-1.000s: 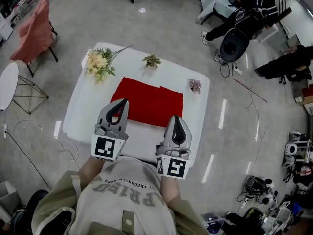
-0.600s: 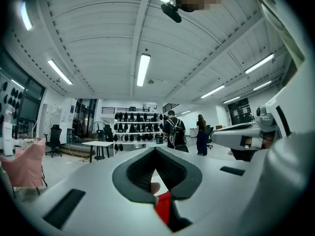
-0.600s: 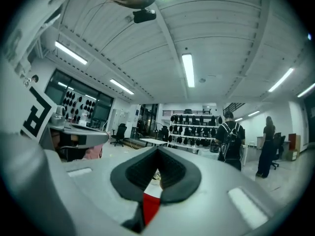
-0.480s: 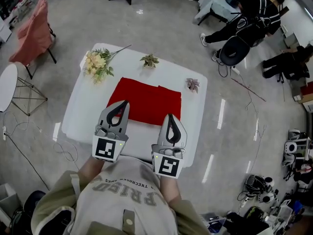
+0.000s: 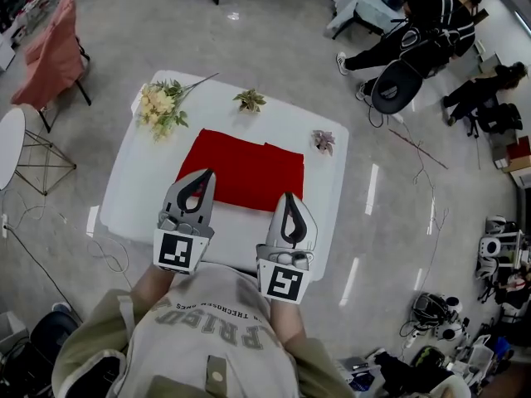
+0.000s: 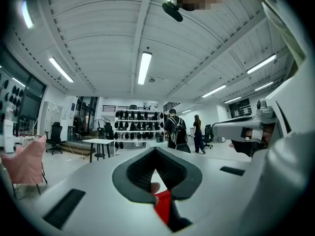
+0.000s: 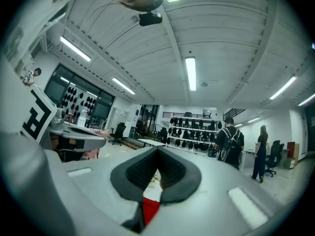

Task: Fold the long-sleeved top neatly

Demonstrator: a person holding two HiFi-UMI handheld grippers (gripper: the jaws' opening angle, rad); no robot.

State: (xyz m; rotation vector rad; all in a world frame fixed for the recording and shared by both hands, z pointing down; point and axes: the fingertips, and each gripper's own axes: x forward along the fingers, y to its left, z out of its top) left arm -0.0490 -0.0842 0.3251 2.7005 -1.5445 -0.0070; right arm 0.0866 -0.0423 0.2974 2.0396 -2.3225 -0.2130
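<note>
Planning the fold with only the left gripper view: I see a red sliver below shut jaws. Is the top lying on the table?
Observer: Yes. The head view shows the red top lying flat on the white table, a rough rectangle.
Operator: And the right gripper?
Observer: The right gripper is shut on nothing, its tip over the top's near right corner.
Operator: Anything else on the table?
Observer: A bouquet at the far left corner, and two sprigs beyond the top.

A pink-draped chair stands on glossy grey floor under ceiling strip lights.
</note>
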